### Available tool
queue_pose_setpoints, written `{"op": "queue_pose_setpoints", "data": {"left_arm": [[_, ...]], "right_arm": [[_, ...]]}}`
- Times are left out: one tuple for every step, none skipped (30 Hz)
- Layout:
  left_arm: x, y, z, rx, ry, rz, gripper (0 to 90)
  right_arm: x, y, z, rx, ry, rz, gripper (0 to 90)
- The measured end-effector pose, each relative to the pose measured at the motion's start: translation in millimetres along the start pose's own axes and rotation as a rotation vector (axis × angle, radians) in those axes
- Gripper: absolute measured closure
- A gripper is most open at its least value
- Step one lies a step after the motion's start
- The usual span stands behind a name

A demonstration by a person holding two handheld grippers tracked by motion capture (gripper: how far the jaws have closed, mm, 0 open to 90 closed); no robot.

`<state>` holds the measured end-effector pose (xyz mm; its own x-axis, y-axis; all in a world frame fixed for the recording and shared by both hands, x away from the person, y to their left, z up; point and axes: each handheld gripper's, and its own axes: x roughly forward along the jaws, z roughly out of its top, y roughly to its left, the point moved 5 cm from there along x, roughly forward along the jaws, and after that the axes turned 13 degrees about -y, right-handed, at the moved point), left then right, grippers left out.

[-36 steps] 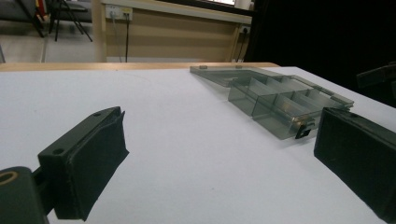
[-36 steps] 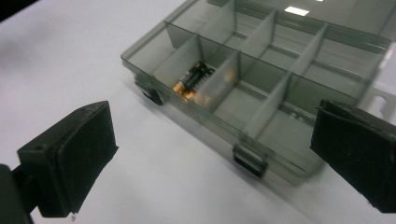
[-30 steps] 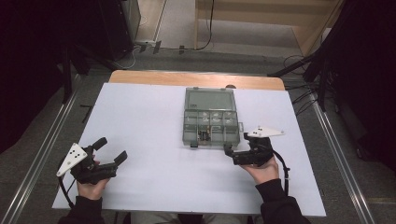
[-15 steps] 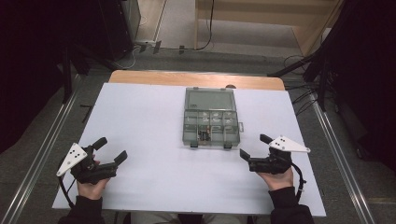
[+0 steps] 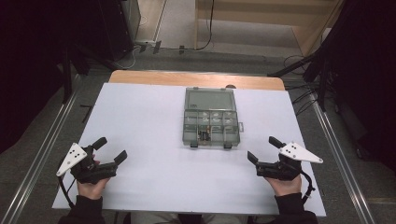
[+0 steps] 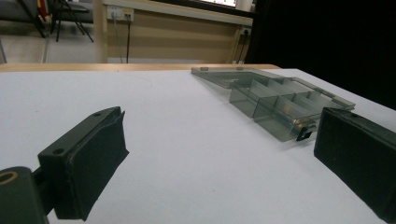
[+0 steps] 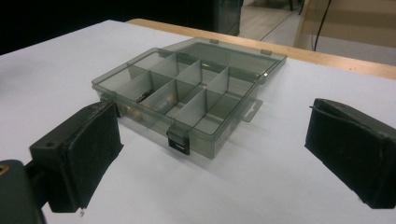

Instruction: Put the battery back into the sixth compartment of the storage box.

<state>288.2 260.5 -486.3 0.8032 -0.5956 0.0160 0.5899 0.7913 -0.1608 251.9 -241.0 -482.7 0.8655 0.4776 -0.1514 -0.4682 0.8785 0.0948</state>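
Resting: both hands low in the high view, bottom corners of the frame.
Left gripper [image 5: 108, 150]: jaws spread wide, empty, lower left on the white table [image 5: 140, 116].
Right gripper [image 5: 262, 150]: jaws spread wide, empty, lower right.
Compartment box [image 5: 209, 125]: centre frame, lid [image 5: 209, 98] laid flat toward the top; small parts sit in some cells.
Key relation: box lies up-frame between both; right gripper looks nearer, latch side [image 7: 178, 140] facing it.

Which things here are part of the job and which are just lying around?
Likely part of the job:
- open compartment box
- small parts in its compartments
- left gripper, jaws open
- right gripper, jaws open

Just around:
- white table sheet
- floor cables
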Motion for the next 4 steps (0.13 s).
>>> {"op": "queue_pose_setpoints", "data": {"left_arm": [[0.0,0.0,0.0,0.000,0.000,0.000,2.2],[-0.1,0.0,0.0,0.000,0.000,0.000,2.3],[-0.1,0.1,0.0,0.000,0.000,0.001,2.3],[-0.1,0.3,0.0,0.000,0.000,0.001,2.3]], "right_arm": [[-0.8,-0.2,1.0,-0.003,-0.008,-0.002,3.8],[-1.2,-0.1,1.3,-0.002,-0.008,-0.005,3.8],[-1.4,-0.2,1.9,-0.004,-0.010,-0.005,3.8],[-1.4,-0.2,2.2,-0.005,-0.012,-0.001,3.7]]}}
